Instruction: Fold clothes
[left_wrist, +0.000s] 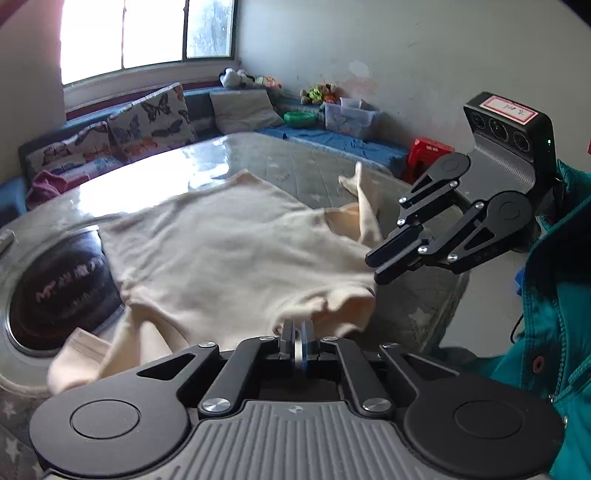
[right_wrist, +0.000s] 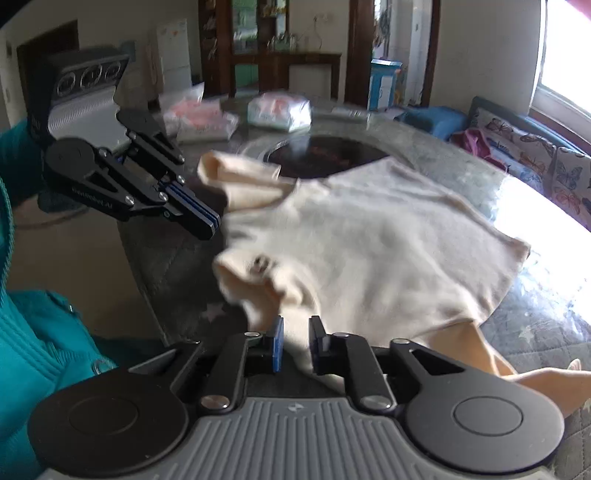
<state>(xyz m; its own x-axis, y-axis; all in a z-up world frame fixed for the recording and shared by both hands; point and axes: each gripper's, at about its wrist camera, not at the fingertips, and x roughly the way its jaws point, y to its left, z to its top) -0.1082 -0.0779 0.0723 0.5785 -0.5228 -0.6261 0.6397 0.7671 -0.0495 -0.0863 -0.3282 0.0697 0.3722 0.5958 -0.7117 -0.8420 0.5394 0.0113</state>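
Note:
A cream long-sleeved top lies spread on the round quilted table, its neckline toward me. My left gripper is shut on the near shoulder edge; the fabric bunches at its tips. In the right wrist view it comes in from the left, jaws together at the cloth's edge. My right gripper has a fold of the top filling the narrow gap between its pads, beside the neck label. From the left wrist view it meets the cloth's right edge. One sleeve trails behind it.
A dark round hotplate is set in the table's middle, partly under the top. Plastic-wrapped packs lie at the far side. A bench with butterfly cushions runs under the window. A red stool stands beyond. A teal jacket sleeve is close.

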